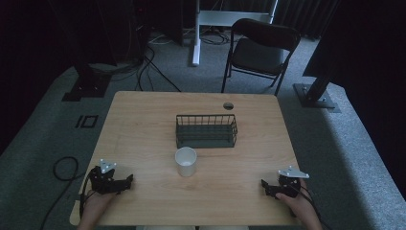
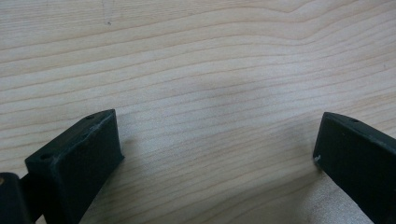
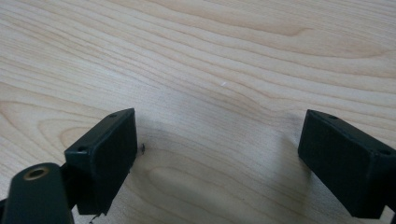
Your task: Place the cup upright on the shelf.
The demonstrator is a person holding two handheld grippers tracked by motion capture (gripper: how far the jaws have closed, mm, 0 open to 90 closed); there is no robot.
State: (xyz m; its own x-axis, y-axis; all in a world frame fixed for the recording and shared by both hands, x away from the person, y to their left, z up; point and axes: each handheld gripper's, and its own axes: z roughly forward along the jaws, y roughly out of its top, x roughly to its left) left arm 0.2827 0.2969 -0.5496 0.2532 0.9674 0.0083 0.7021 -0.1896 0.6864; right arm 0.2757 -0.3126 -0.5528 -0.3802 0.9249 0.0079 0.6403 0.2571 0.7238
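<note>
the black left gripper [image 1: 125, 181] rests at the near left corner of the light wooden table [image 1: 143, 110], jaws spread wide over bare wood. a white paper cup [image 1: 186, 161] stands upright mid-table, just before a dark wire basket [image 1: 206, 130]. the black right gripper [image 1: 266, 187] rests near right, jaws likewise parted

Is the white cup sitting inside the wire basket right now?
No, in the high view the white cup stands upright on the bare table just in front of the wire basket, outside its walls.
</note>
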